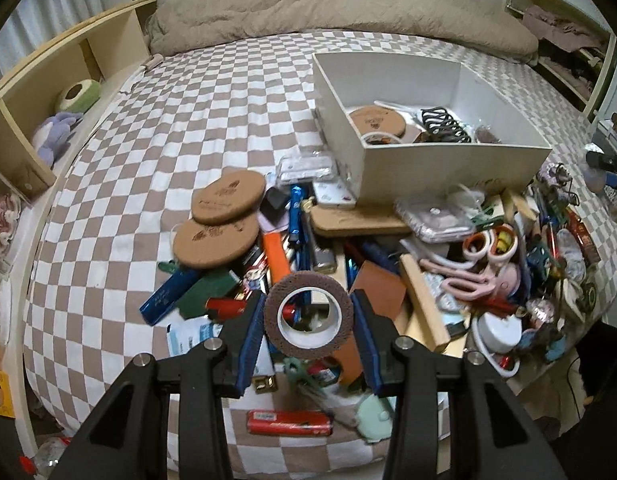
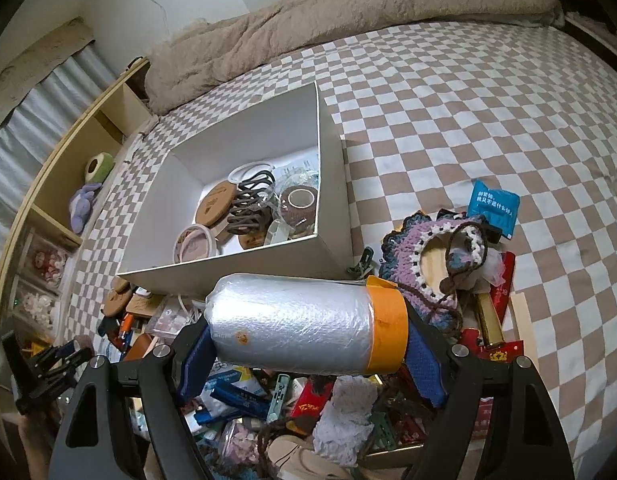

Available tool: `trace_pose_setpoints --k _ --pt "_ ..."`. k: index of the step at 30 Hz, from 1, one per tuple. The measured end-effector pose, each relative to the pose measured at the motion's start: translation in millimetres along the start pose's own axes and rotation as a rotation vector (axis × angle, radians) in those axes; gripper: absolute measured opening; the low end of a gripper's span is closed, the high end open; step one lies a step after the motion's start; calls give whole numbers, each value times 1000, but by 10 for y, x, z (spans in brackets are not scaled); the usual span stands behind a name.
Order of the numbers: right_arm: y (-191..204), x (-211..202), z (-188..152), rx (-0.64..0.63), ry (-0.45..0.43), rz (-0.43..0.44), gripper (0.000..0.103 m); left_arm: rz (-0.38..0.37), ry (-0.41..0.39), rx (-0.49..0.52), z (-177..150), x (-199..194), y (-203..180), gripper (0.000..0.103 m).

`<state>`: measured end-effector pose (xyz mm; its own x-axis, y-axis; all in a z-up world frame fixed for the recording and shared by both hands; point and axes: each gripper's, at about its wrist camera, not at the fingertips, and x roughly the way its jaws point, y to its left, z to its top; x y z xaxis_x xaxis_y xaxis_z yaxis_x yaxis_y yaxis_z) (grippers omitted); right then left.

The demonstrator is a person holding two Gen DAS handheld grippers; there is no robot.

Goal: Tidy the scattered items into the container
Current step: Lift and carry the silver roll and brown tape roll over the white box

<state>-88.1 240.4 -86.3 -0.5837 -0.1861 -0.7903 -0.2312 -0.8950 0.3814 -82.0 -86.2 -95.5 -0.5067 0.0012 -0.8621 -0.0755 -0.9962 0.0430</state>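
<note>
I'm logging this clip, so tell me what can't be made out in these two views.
- Left wrist view: the white box floor on the near side, hidden by its front wall.
- Right wrist view: clutter behind the wrapped roll held in the right claw.
- Left wrist view: print on the cork coasters, too small.

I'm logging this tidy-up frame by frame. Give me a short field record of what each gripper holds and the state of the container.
left gripper: shut on brown tape roll
right gripper: shut on bubble-wrap roll, orange tape at one end
container: white box on checkered bed, partly filled
in box: cork coaster, dark hair claw
left to tidy: clutter pile, two cork coasters beside box
</note>
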Motion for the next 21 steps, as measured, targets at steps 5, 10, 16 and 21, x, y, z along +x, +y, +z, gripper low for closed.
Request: trace_pose_setpoints --k 5,10,16,21 --pt "56 -108 23 -8 -28 23 82 -32 -33 -23 143 -85 -78 42" --pt "111 -233 77 -6 -65 57 82 -62 -89 -15 371 -228 -231 42" --pt "140 -341 170 -6 -107 80 82 -82 -133 20 657 -309 -473 42" --pt "112 -425 237 -3 -147 80 82 -107 -156 45 895 -293 -682 42"
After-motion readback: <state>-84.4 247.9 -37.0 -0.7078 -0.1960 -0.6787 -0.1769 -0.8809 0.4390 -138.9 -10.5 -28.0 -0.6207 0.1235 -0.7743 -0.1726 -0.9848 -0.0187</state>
